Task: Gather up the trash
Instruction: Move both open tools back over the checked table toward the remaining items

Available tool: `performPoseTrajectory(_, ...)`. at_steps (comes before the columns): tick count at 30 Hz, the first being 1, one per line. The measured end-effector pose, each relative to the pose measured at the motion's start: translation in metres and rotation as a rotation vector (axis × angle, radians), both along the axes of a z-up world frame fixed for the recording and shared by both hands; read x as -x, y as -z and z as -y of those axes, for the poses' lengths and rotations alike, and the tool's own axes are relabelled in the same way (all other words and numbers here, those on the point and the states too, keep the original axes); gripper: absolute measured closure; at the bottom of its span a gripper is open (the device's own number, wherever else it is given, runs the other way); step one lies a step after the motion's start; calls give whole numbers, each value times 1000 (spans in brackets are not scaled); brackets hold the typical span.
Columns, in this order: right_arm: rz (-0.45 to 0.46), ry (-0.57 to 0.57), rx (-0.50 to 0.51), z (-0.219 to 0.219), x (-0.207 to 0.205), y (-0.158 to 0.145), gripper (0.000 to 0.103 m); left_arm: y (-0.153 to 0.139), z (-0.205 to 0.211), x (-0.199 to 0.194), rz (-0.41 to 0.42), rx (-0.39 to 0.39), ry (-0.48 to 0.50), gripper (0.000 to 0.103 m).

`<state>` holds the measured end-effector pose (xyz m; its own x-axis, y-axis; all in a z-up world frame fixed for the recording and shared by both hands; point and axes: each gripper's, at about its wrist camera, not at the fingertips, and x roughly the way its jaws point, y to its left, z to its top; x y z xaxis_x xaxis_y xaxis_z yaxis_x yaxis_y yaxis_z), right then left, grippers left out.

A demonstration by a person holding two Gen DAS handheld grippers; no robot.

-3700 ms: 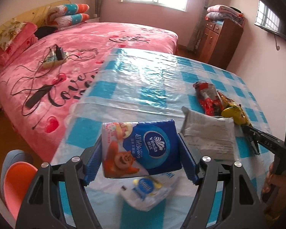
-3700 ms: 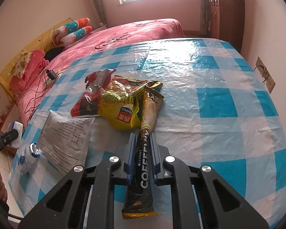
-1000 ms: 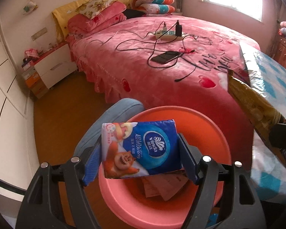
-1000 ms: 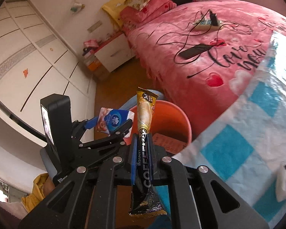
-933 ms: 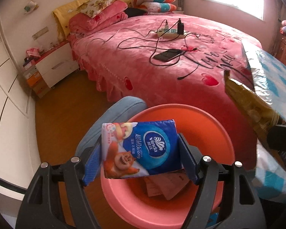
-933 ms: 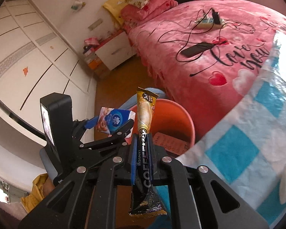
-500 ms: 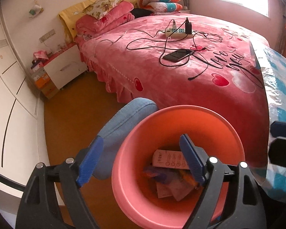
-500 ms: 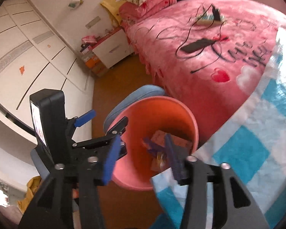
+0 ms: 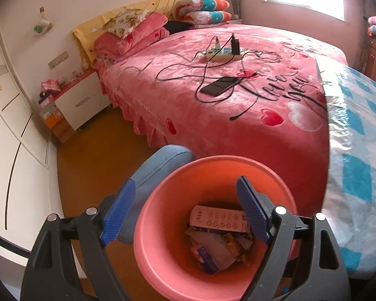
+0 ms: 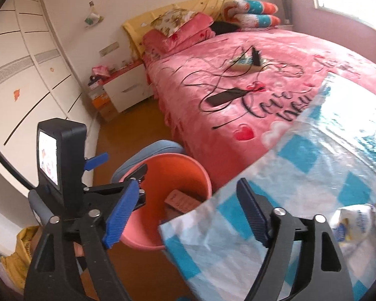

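While both claws hang with jaws spread wide and nothing between them, the largest item in view is the pink bed (image 9: 250, 80), filling the 12 o'clock to 2 o'clock region of the left wrist view. On its cover lie a power strip (image 9: 223, 54), tangled black cables and a dark phone (image 9: 219, 86). At 3 o'clock, the tabletop (image 9: 358, 155) carries a blue-and-white checked plastic cloth whose edge hangs down beside the bed. Directly below the left claw (image 9: 185, 208) stands the orange bin (image 9: 163, 225), its rim touching a blue cushioned seat (image 9: 160, 165) at 10 o'clock. Collected trash lies at the bin bottom: a pale printed carton (image 9: 219, 219) on top, with crumpled wrappers (image 9: 220, 248) beneath it. In the right wrist view, the right claw (image 10: 185, 213) sits above the tabletop corner, with the bin at its 10 o'clock, just beside the cloth edge. A white tissue pack (image 10: 356, 219) rests on the tabletop at 3 o'clock. The left claw appears there at 9 o'clock, poised over the bin rim.
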<state>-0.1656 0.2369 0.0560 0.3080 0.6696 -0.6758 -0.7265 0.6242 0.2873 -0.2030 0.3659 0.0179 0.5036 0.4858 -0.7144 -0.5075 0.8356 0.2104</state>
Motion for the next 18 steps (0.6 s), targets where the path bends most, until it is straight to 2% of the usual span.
performPoseTrajectory(2,4,22,-5,10,-3,-1,16,-4,6,-5,6,-8,14,20)
performPoseTrajectory(18,20,162,-28,74,-13,-7,12,-31,56,-32,35,-58,106,20)
